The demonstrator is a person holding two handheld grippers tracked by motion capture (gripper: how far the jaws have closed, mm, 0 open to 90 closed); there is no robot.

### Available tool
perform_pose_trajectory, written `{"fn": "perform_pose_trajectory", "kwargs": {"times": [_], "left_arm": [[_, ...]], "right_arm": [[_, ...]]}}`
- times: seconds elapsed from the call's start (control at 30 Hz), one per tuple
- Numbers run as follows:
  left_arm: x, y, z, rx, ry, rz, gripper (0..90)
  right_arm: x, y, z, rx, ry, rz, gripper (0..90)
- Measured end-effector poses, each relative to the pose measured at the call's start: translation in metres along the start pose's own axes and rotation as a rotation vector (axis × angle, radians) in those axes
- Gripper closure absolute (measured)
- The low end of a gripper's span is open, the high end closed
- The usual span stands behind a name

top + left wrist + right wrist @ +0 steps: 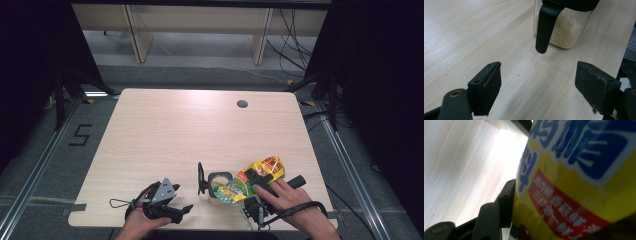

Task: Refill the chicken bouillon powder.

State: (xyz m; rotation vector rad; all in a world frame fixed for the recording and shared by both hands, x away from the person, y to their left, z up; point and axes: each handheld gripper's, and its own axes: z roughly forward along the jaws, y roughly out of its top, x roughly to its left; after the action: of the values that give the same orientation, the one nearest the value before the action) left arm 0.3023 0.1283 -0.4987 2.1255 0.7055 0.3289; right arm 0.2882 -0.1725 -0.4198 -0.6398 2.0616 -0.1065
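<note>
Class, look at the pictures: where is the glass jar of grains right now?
In the high view the glass jar stands near the table's front edge, right of centre, between the two tongs, with the yellow bag tipped at its rim.

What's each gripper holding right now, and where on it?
Right gripper clamps the yellow packet across its middle, tilted over the glass jar. Left gripper holds nothing; its jaws stand open.

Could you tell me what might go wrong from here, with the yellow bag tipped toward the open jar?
1. The yellow bag in the right tool lies tilted at the jar; if its mouth misses the opening, granules may spill onto the table.
2. The left tool stands open and apart from the jar, so nothing steadies it; a nudge from the bag could shift or tip it.
</note>
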Motion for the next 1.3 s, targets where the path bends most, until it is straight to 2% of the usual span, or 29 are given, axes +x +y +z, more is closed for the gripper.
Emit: {"fn": "perform_pose_trajectory", "kwargs": {"times": [0.07,0.13,0.2,0.27,0.3,0.33,0.37,0.47,0.5,0.53,0.67,0.7,0.73,0.77,0.8,0.83,0.87,0.9,0.93,0.97,1.0,1.07,1.1,1.13,1.17,1.2,1.23,1.27,1.3], "left_arm": [[0.0014,0.0005,0.0007,-0.004,0.003,0.017,20.8],[-0.0007,0.0000,0.0012,-0.004,0.000,-0.010,20.8],[-0.0007,-0.0001,0.0008,-0.002,-0.001,-0.008,20.8],[0.0014,0.0008,-0.0002,-0.003,-0.006,0.018,20.8],[0.0000,-0.0001,-0.0002,-0.002,0.000,-0.009,20.8],[0.0000,-0.0001,-0.0004,0.000,-0.001,-0.007,20.8],[-0.0003,-0.0002,-0.0001,-0.005,-0.005,-0.011,20.8],[0.0012,0.0009,0.0001,-0.004,-0.004,0.019,20.8],[-0.0006,0.0003,0.0001,-0.002,-0.002,-0.009,20.8],[-0.0008,0.0003,0.0001,-0.004,-0.004,-0.009,20.8],[0.0001,0.0000,-0.0003,-0.002,0.001,-0.006,20.8],[0.0001,0.0000,-0.0002,-0.002,0.000,-0.007,20.8],[0.0004,0.0003,-0.0003,-0.002,0.002,-0.003,20.8],[-0.0007,0.0003,0.0006,-0.012,-0.002,-0.017,20.8],[-0.0003,0.0005,0.0007,-0.011,-0.004,-0.007,20.8],[-0.0002,0.0001,0.0006,-0.004,0.004,-0.002,20.8],[-0.0004,0.0002,0.0005,-0.004,0.002,-0.003,20.8],[-0.0005,0.0001,0.0008,-0.005,0.003,-0.009,20.8],[0.0005,0.0006,0.0000,-0.001,-0.003,0.004,20.8],[-0.0002,0.0002,-0.0003,-0.002,-0.001,-0.007,20.8],[0.0002,0.0001,-0.0006,0.002,0.001,0.001,20.8],[0.0007,0.0003,-0.0004,-0.001,0.001,0.008,20.8],[0.0012,0.0008,0.0000,-0.004,-0.007,0.016,20.8],[0.0006,0.0007,0.0004,-0.004,-0.002,0.007,20.8],[-0.0007,0.0003,0.0002,-0.001,-0.002,-0.008,20.8],[-0.0010,0.0002,0.0000,-0.002,-0.008,-0.005,20.8],[-0.0006,0.0002,0.0002,-0.002,-0.002,-0.007,20.8],[0.0003,0.0006,0.0000,-0.001,0.002,0.002,20.8],[0.0017,0.0010,-0.0003,-0.003,-0.003,0.024,20.8]], "right_arm": [[-0.0002,-0.0023,-0.0002,0.016,-0.004,-0.002,49.0],[-0.0001,-0.0012,-0.0004,0.013,-0.005,-0.004,49.0],[0.0007,0.0013,0.0002,-0.004,0.000,-0.007,49.0],[0.0007,0.0033,0.0000,0.006,0.008,-0.006,49.1],[-0.0001,0.0024,0.0003,-0.007,-0.005,-0.008,49.1],[0.0020,0.0007,0.0004,-0.004,0.004,0.013,49.1],[0.0000,-0.0003,-0.0010,0.005,-0.014,0.006,49.1],[-0.0010,-0.0014,0.0001,0.011,0.000,-0.012,49.1],[-0.0003,-0.0014,0.0001,0.007,0.005,-0.001,49.1],[0.0003,-0.0014,0.0000,-0.004,-0.014,0.004,49.2],[-0.0002,-0.0021,-0.0003,0.001,0.003,-0.003,49.2],[-0.0032,-0.0032,-0.0018,0.014,0.008,-0.027,49.2],[-0.0005,-0.0044,-0.0018,0.012,-0.007,0.004,49.2],[0.0045,-0.0053,-0.0023,0.029,-0.007,0.071,49.2],[0.0025,-0.0043,-0.0023,0.036,0.011,0.049,49.2],[-0.0025,-0.0027,-0.0013,0.018,0.007,-0.037,49.2],[0.0017,-0.0009,0.0005,-0.009,-0.023,0.006,49.3],[0.0006,0.0011,0.0018,-0.012,0.001,-0.004,49.3],[0.0010,0.0020,0.0017,-0.012,-0.003,-0.009,49.3],[0.0005,0.0018,0.0016,-0.011,-0.005,-0.016,49.4],[0.0013,-0.0008,0.0006,-0.014,-0.016,0.006,49.6],[-0.0004,-0.0030,-0.0007,0.001,-0.010,0.006,49.7],[0.0017,-0.0036,-0.0017,0.017,-0.012,0.046,49.7],[0.0029,-0.0038,-0.0021,0.034,0.011,0.064,49.7],[-0.0005,-0.0030,-0.0004,0.012,0.007,0.008,49.7],[0.0018,-0.0025,0.0007,0.011,0.014,0.019,49.7],[0.0003,-0.0020,0.0025,-0.007,0.011,-0.006,49.8],[0.0057,-0.0017,-0.0007,0.041,0.030,0.070,49.9],[0.0053,-0.0019,-0.0005,0.039,0.022,0.062,50.1]]}}
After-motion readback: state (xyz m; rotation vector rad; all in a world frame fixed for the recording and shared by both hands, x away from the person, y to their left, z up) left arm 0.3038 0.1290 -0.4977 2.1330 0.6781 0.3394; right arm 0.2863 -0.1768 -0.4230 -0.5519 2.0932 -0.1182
